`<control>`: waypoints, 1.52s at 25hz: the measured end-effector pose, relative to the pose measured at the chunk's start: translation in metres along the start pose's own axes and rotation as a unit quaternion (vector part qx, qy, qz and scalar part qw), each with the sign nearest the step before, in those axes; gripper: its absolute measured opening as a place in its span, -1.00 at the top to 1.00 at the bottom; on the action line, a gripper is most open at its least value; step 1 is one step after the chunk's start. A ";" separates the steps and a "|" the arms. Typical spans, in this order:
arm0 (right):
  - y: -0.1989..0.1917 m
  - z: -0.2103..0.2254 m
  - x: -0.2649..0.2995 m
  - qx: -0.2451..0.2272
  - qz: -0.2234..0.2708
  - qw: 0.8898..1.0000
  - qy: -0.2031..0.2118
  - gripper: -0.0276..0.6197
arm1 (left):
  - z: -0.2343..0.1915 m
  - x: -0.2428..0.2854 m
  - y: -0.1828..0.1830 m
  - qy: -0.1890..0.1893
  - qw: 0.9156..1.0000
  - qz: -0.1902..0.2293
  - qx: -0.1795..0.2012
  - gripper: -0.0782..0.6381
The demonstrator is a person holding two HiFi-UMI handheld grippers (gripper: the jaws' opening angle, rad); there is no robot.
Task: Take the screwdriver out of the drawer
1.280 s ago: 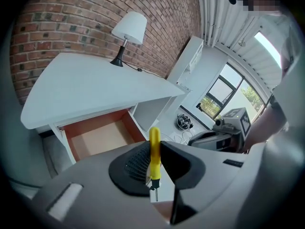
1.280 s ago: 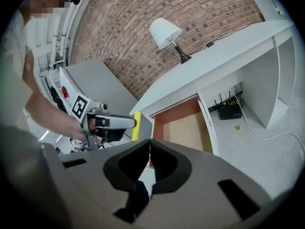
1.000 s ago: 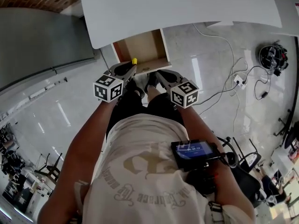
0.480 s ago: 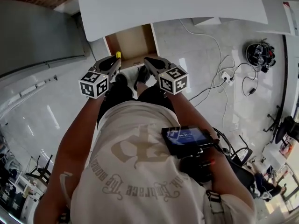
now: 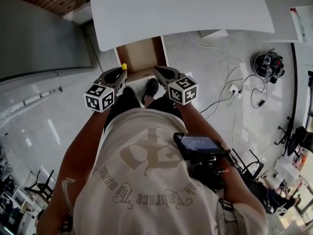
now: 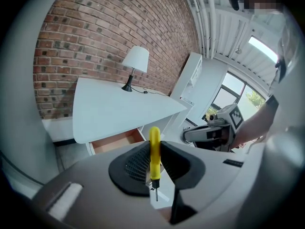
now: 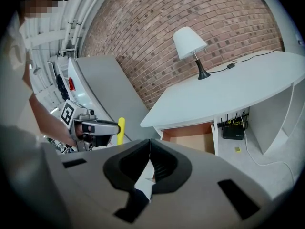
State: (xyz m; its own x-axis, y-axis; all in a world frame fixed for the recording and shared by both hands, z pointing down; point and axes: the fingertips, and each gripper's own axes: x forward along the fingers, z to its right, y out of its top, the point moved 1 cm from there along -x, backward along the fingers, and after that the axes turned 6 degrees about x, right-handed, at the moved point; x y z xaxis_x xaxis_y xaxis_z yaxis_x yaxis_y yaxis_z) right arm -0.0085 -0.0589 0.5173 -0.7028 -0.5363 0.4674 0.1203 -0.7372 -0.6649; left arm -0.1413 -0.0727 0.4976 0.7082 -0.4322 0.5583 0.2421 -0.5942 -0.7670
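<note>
My left gripper (image 6: 153, 146) is shut on the handle of a yellow screwdriver (image 6: 154, 156). The handle stands upright between the pads and the thin metal shaft points back down at the camera. In the head view the left gripper (image 5: 121, 72) hangs in front of the open wooden drawer (image 5: 141, 57) under the white desk (image 5: 181, 9), and the yellow tip (image 5: 124, 66) shows at the jaws. My right gripper (image 5: 158, 72) hovers beside it. In its own view the right gripper (image 7: 149, 144) has its jaws together with nothing between them.
A white lamp (image 7: 190, 42) stands on the desk against the brick wall. Cables and a power strip (image 5: 235, 89) lie on the tiled floor to the right. A tall grey panel (image 5: 44, 38) flanks the desk's left side. A black box (image 7: 233, 131) sits under the desk.
Both grippers have risen a little in front of the drawer. The screwdriver has stayed clamped in the left one throughout.
</note>
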 end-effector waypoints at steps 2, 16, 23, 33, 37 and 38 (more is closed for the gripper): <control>0.003 0.000 -0.002 -0.003 -0.001 1.000 -0.002 0.90 | 0.002 -0.001 0.004 -0.001 1.000 0.003 0.006 0.60; 0.029 -0.021 -0.002 -0.038 0.008 0.999 0.005 0.90 | -0.002 -0.022 0.030 0.014 0.999 0.045 0.024 0.60; 0.036 -0.028 -0.009 -0.048 0.013 0.999 0.006 0.90 | -0.007 -0.041 0.048 0.031 0.997 0.072 0.027 0.60; 0.065 -0.043 -0.015 -0.069 0.037 0.997 0.018 0.90 | -0.005 -0.050 0.068 0.035 0.995 0.090 0.032 0.60; 0.090 -0.052 -0.017 -0.094 0.060 0.993 0.032 0.90 | -0.003 -0.049 0.090 0.035 0.992 0.109 0.044 0.60; 0.094 -0.054 -0.018 -0.100 0.065 0.992 0.036 0.90 | -0.003 -0.048 0.094 0.036 0.992 0.113 0.046 0.60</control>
State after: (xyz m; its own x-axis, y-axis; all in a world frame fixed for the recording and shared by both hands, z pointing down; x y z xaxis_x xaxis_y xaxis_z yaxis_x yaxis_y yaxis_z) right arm -0.0227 -0.0966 0.4149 -0.7397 -0.5852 0.3323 0.0759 -0.5632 -0.8229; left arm -0.1543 -0.1096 0.3997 0.7035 -0.5960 0.3871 0.1440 -0.4138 -0.8989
